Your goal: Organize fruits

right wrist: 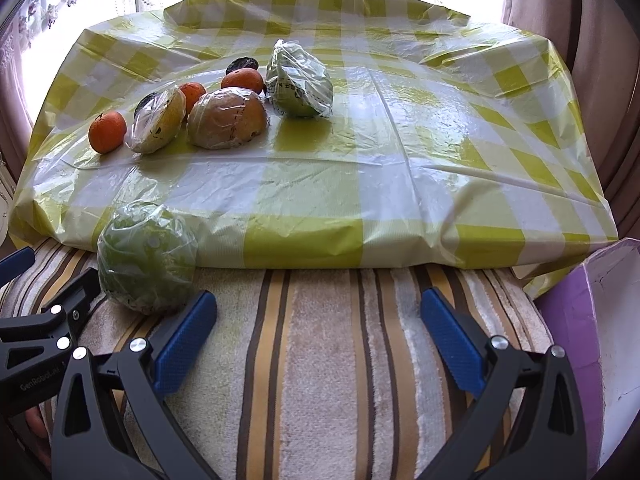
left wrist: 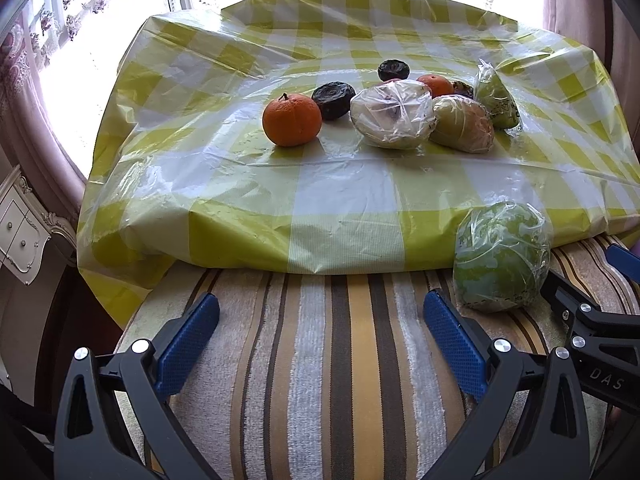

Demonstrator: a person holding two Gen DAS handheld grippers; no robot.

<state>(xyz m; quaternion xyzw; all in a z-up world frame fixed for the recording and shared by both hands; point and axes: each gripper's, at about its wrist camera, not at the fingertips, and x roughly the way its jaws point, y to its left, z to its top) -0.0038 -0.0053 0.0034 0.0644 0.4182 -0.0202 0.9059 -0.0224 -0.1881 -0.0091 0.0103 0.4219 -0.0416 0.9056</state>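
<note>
Both grippers idle over striped cushion, fruit up on checked cloth.
L gripper (left wrist: 322,332) and R gripper (right wrist: 318,328): fingers spread wide, nothing held. Wrapped green fruit (left wrist: 502,256) sits at cloth's near edge, on striped cushion (left wrist: 340,360), betw. the two tools. Tangerine (left wrist: 292,120), dark fruits, bagged fruits clustered mid-cloth; R half of checked tablecloth (right wrist: 440,140) bare. Purple box (right wrist: 580,320) far R, contents not visible.

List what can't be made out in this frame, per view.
- Purple box, right wrist view: contents hidden by its wall; cut off at the frame edge.
- Dark fruit, right wrist view: mostly hidden behind an orange.
- Windows, both views: overexposed, nothing visible outside.
</note>
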